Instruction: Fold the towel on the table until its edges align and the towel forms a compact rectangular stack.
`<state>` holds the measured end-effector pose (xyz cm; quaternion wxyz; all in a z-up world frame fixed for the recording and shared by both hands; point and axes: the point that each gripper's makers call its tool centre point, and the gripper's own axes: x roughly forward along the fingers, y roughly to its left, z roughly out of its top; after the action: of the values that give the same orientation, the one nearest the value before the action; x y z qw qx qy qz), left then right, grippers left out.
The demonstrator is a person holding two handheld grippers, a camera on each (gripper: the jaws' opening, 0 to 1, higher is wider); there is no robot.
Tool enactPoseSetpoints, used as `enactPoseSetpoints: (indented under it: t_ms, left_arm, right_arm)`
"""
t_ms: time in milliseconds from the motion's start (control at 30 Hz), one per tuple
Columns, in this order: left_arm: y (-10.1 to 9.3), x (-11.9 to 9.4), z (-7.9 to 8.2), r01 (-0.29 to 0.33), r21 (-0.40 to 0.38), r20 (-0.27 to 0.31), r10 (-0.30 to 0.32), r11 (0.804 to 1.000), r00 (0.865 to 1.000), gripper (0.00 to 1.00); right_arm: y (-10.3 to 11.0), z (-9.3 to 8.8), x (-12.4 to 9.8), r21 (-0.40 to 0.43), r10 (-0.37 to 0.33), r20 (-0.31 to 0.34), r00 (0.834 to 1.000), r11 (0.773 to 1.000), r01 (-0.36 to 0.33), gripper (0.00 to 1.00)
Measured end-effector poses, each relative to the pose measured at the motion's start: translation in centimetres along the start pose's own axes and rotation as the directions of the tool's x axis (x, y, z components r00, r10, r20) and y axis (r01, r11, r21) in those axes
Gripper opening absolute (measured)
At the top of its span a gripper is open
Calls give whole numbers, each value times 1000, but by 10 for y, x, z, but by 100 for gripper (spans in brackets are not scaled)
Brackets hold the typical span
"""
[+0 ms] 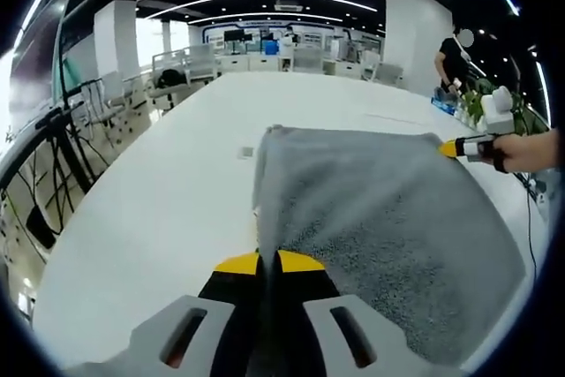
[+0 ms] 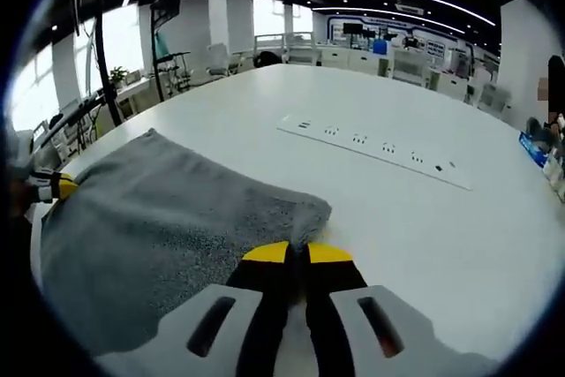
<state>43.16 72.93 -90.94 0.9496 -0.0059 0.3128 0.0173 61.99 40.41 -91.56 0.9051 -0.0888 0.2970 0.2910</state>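
Left gripper view: grey towel (image 1: pixel 388 227) pinched at two corners over the white table (image 1: pixel 159 200).

The towel spreads across the table's near part, one corner rising into the left gripper (image 1: pixel 268 261), whose yellow-tipped jaws are closed on it. In the right gripper view, the right gripper (image 2: pixel 297 252) is clamped on another corner of the towel (image 2: pixel 168 218). A row of sockets (image 2: pixel 371 149) lies beyond, mid-table.
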Motion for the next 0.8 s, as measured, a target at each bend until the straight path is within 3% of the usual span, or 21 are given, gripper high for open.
enactPoseSetpoints:
  t_ms: [200,800]
  left_arm:
    - [-17,-1,-3,40,25,-6,-39,999,999,5]
    - [-106,0,-5,155,120,-19,-154,981,988,5]
  right_arm:
    - [-13,-4,-8,1,-18,-4,1000,1000,18,3]
    - [-89,-33,-48,45,-94,-35,995,994,96,4]
